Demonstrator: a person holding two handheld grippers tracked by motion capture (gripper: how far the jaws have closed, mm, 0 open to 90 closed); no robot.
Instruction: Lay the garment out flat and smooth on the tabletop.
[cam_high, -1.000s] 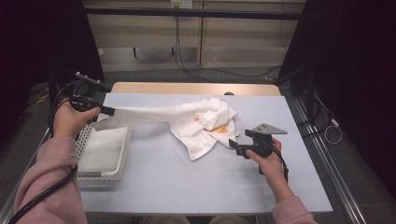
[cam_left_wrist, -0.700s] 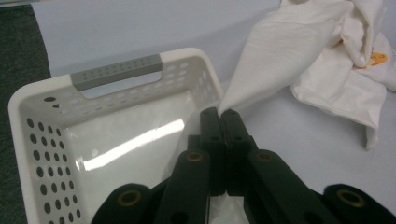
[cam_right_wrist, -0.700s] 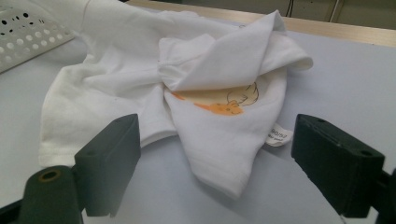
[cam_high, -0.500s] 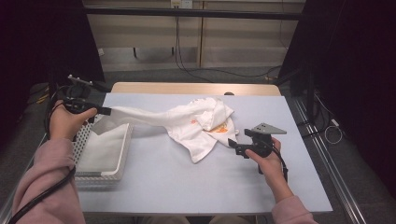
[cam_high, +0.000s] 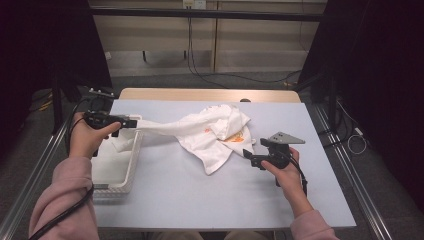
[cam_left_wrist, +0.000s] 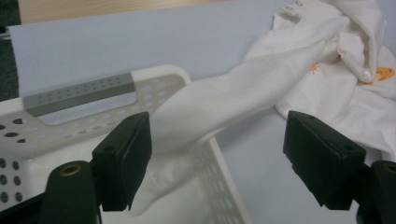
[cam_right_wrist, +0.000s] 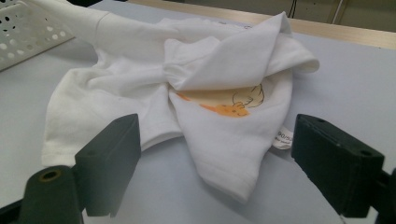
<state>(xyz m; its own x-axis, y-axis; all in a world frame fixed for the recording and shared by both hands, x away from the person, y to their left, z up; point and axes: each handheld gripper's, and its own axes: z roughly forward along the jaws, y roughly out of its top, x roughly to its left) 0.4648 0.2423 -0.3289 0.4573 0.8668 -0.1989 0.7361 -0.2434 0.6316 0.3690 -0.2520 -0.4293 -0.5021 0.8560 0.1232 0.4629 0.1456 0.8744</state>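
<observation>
We are opening our left claw (cam_left_wrist: 215, 158) over the basket (cam_high: 131, 165) at the table's left, the shirt (cam_high: 210, 137) sleeve lying loose between its jaws; our right claw (cam_right_wrist: 217, 172) is hanging open near the shirt's hem.

A lab-style recording setup: a desk (cam_high: 200, 200) with a pale blue top sits between black curtains (cam_high: 380, 75), with metal rails (cam_high: 357, 192) along its sides and cables (cam_high: 210, 75) on the floor behind.
</observation>
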